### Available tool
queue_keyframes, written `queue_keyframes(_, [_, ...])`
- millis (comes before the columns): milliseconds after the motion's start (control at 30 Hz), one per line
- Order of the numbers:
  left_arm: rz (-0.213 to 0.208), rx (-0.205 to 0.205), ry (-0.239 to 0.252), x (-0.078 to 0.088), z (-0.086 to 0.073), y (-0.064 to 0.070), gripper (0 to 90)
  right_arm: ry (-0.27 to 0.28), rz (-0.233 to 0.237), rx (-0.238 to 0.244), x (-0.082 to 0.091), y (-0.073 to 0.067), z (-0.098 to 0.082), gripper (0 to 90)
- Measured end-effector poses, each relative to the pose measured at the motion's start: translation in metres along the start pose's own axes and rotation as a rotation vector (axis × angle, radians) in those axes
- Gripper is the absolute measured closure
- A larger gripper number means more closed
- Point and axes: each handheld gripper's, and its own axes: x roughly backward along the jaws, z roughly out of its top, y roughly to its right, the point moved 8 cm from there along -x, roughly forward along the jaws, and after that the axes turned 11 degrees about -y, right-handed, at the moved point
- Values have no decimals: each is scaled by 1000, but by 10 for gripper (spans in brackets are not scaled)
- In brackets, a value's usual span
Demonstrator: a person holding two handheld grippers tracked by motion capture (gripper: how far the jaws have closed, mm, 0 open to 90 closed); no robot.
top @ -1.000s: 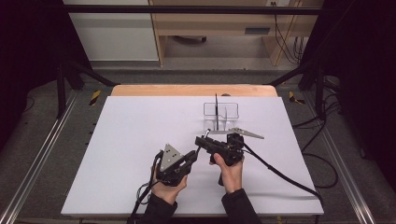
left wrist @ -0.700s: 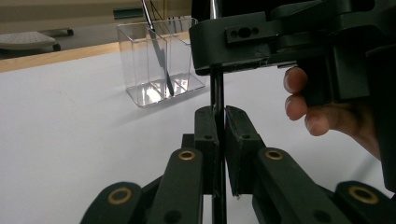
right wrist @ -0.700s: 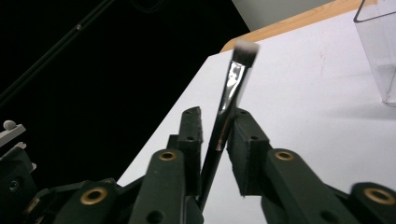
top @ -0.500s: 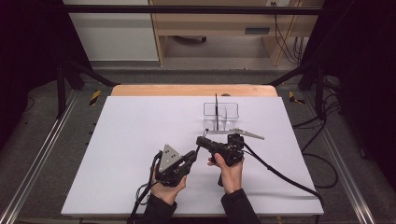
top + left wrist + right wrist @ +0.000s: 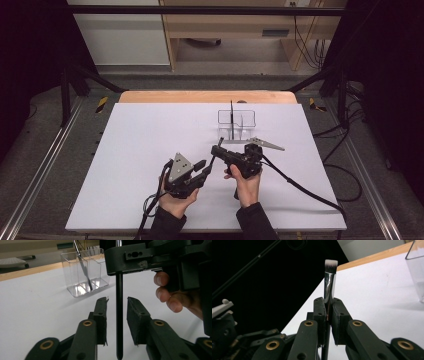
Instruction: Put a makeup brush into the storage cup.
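Currently, a makeup brush (image 5: pixel 330 280) is clamped between the pads of the right gripper (image 5: pixel 327 307). Its chrome ferrule is pinched just above the pad tips, and the flat, white-tipped bristle head stands above them in the right gripper view. The black handle (image 5: pixel 119 315) hangs down from the right gripper (image 5: pixel 150 255) in the left gripper view and passes between the two jaws of the left gripper (image 5: pixel 117 305).

The left gripper's jaws have just been opening. A clear gap is seen on each side of the handle, so the handle stands between the pads but is not pressed by them.

From the high view, both grippers are held close together over the near middle of the white table (image 5: pixel 140 150). The left gripper (image 5: pixel 206 166) is angled toward the right gripper (image 5: pixel 216 150), and the brush is seen as a thin dark line between them. Each gripper is carried by one of the person's hands, with the forearms entering from the bottom edge.

A clear acrylic organizer (image 5: pixel 236 124) with compartments is placed on the table beyond the grippers, well apart from them. One slim dark-handled tool (image 5: pixel 231 112) is seen leaning upright in it; in the left gripper view it stands in the left-hand compartment (image 5: pixel 76 275).
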Motion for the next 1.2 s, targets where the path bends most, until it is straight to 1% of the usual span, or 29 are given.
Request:
queue_keyframes(67, [-3, -7, -18, 1, 1, -3, 622, 5, -12, 15, 0, 1, 1, 838])
queue_keyframes(133, [-17, -16, -29, 4, 3, -5, 591, 9, -20, 26, 0, 3, 1, 838])
queue_keyframes(233, [-22, -28, -21, 9, 5, -8, 560, 15, -27, 33, 1, 3, 3, 838])
queue_keyframes(333, [-16, -41, -30, 14, 6, -13, 527, 23, -35, 49, 2, 3, 4, 838])
queue_keyframes(400, [-22, -50, -36, 18, 6, -16, 498, 25, -38, 57, 3, 3, 5, 839])
queue_keyframes(533, [-41, -50, -54, 24, 3, -24, 440, 29, -47, 76, 5, 4, 7, 839])
queue_keyframes(567, [-45, -49, -55, 25, 2, -27, 427, 27, -58, 82, 6, 4, 7, 839])
queue_keyframes(667, [-32, -55, -59, 29, -3, -34, 381, 30, -71, 98, 8, 5, 9, 838])
queue_keyframes(767, [-25, -45, -59, 33, -9, -42, 333, 30, -80, 113, 10, 6, 10, 838])
queue_keyframes(867, [-21, -32, -65, 34, -14, -49, 289, 27, -86, 118, 11, 6, 12, 838])
queue_keyframes(1000, [-3, -13, -79, 33, -19, -58, 252, 28, -98, 142, 13, 7, 13, 838])
queue_keyframes(1100, [6, 1, -79, 34, -21, -64, 223, 30, -109, 155, 13, 9, 14, 838])
queue_keyframes(1200, [10, 7, -86, 35, -23, -67, 201, 30, -115, 163, 14, 10, 16, 838])
